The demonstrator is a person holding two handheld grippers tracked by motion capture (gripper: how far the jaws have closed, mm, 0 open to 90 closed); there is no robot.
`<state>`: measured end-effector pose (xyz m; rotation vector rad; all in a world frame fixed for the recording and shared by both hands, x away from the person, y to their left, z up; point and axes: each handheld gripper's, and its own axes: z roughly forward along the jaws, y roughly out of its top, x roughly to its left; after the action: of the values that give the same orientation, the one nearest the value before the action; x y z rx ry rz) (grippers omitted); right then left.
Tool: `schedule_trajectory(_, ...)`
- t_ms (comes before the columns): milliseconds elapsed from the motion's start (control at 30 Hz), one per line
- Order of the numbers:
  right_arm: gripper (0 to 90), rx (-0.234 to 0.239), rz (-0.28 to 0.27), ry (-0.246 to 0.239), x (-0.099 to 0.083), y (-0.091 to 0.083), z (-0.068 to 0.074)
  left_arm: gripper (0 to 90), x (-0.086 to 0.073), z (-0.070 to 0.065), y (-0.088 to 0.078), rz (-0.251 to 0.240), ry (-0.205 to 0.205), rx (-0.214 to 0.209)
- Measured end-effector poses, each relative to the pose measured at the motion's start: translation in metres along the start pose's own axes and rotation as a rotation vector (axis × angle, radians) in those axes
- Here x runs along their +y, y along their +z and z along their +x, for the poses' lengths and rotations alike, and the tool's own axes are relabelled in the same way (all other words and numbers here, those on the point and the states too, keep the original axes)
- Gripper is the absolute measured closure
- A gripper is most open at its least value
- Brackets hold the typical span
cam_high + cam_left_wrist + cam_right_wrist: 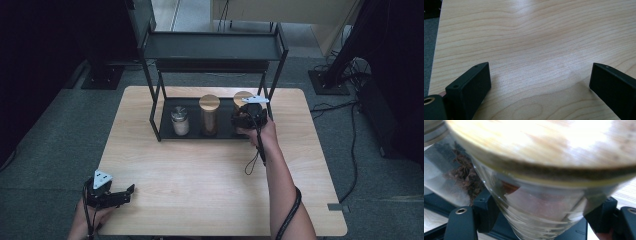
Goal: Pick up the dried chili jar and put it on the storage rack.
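**Three jars on rack tray; right gripper clamping the right-hand one**

Three jars are standing in a row on the black tray (167,131) at the bottom of a black metal rack (212,47), at the far side of the wooden table (210,175). Right gripper (248,116) is closing its jaws on the glass jar (544,215) at the right end of the row; left gripper (127,192) is resting near the table's front left corner, jaws standing wide apart w/ nothing between them.

Held jar, appearance:
- Clear glass body, round wooden lid (541,142) w/ pale grain and a darker edge.
- Reddish-brown contents are showing through the glass; type cannot be told.
- Black jaws are pressing on the glass wall from both sides, below the lid.

View differences:
- High view is giving the layout: short jar (180,121) w/ pale contents at left, tall wooden-lidded jar (209,115) in the middle, held jar's lid (241,96) partly covered by the gripper and the person's hand (265,135).
- Right gripper view is giving close detail the high view lacks: jaw contact on the glass, plus star-shaped dried spice (465,173) in the neighbouring jar.
- Left gripper view is looking along its two jaws at bare wood grain.
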<state>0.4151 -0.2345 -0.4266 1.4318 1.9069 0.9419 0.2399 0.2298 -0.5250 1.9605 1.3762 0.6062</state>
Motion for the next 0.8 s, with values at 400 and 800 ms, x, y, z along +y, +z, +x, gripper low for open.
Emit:
schedule_trajectory(400,24.7,-0.037,0.014,0.027,-0.004,0.02,-0.001,3.9,0.0,0.0,0.0,-0.001,0.001,-0.002)
schedule_trajectory(800,24.7,-0.048,0.006,0.029,-0.006,0.028,0.001,3.9,0.0,0.0,0.0,0.0,0.003,-0.003)
